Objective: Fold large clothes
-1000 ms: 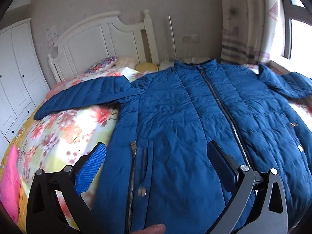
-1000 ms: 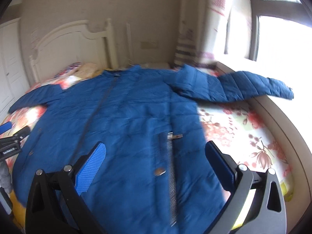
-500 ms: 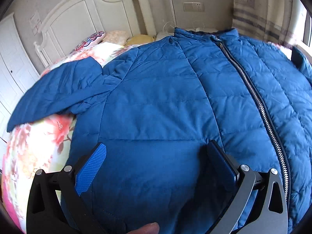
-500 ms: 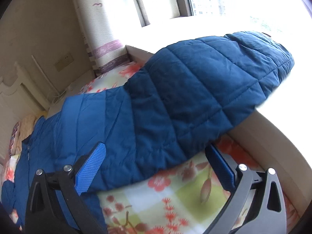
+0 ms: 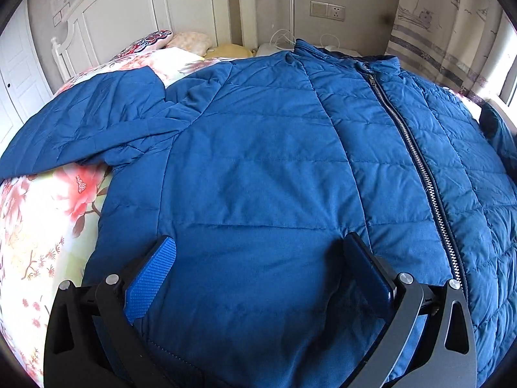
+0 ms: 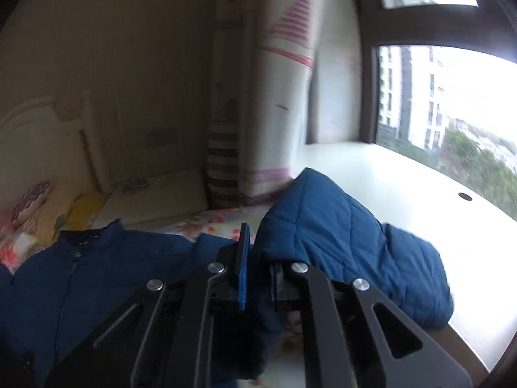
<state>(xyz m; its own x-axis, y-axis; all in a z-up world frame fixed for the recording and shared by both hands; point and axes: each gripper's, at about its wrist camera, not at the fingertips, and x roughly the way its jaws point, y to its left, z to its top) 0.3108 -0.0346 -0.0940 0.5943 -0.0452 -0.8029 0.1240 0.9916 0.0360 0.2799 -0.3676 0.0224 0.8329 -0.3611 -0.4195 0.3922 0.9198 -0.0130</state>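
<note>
A large blue quilted jacket (image 5: 274,161) lies front up on the bed, zipper (image 5: 416,161) shut, with one sleeve (image 5: 90,123) spread to the left. My left gripper (image 5: 258,252) is open just above the left front panel, and its blue pads (image 5: 152,274) straddle bare fabric without pinching it. In the right wrist view the other sleeve (image 6: 339,242) is bunched up by the window sill. My right gripper (image 6: 258,258) has its jaws closing tight on a fold of that sleeve, with cloth between the pads. The jacket's collar and body (image 6: 113,274) lie lower left.
The floral bedspread (image 5: 38,226) shows left of the jacket. A white headboard (image 5: 145,6) and pillows (image 5: 148,40) stand at the far end, with a wall socket (image 5: 328,9) and a curtain (image 5: 446,26). A white window sill (image 6: 404,187) runs along the bed's right side.
The left gripper came forward and lower over the jacket's front. The right gripper swung to the right sleeve, went from wide open to shut on it, and lifted the cloth.
</note>
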